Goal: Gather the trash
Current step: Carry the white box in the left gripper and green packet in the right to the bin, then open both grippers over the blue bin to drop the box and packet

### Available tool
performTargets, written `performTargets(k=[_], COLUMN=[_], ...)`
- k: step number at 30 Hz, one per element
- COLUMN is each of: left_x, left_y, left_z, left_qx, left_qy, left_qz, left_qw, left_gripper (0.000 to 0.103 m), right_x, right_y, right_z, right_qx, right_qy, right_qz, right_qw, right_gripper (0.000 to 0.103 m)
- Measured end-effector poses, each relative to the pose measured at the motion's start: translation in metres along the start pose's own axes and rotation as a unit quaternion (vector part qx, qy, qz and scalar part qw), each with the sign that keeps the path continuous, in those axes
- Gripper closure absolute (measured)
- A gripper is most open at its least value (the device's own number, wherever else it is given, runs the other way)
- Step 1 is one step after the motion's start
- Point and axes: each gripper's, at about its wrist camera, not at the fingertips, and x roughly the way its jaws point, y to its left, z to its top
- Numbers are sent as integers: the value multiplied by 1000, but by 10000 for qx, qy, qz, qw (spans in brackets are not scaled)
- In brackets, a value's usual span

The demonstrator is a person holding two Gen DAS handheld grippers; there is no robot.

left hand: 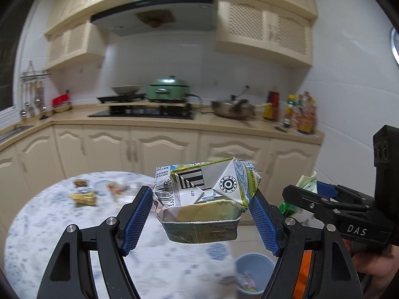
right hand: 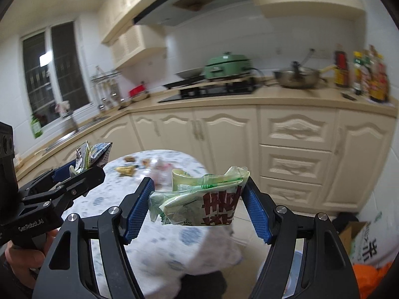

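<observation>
Trash is held in both tools: left tool clamps a crushed carton, right tool a wrapper; loose grip risks missing the bin.

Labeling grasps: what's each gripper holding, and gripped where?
Left gripper pinches a crushed drink carton by its two side faces. Right gripper pinches a crumpled green-and-white wrapper by its two ends. Both are lifted off the table.

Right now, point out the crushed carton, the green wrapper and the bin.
crushed carton [left hand: 203, 199]: left wrist view, its printed top face.
green wrapper [right hand: 199, 205]: right wrist view, its crumpled front.
bin [left hand: 254, 261]: left wrist view, its inner wall.
</observation>
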Motion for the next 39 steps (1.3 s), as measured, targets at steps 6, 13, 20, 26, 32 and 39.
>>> performTargets(k=[6, 13, 20, 26, 32, 39], left_x=[37, 107, 194, 255, 325, 400], left_y=[-24, -54, -78, -107, -128, -148], left_z=[3, 13, 15, 18, 10, -9], left_qx=[166, 390, 333, 406, 250, 368], left_qy=[289, 860, 1562, 1969, 2445, 3150], left_qz=[-492, -939, -1205, -1372, -1489, -1292], left_qw=[9982, 9911, 9798, 9699, 9578, 9395], left_gripper=[30, 30, 30, 30, 30, 6], right_x=[-22, -27, -5, 16, 36, 59], right_y=[-57, -132, -190, -229, -263, -294], right_z=[-11, -34, -68, -92, -112, -134], right_qx=[359, 865, 1345, 1631, 2030, 2406], right_qy=[-26, 118, 519, 815, 991, 1249], right_qz=[-458, -1032, -1346, -1429, -1406, -1617], right_qw=[9983, 9908, 9804, 9728, 9639, 9489], right_gripper=[30, 30, 30, 30, 29, 11])
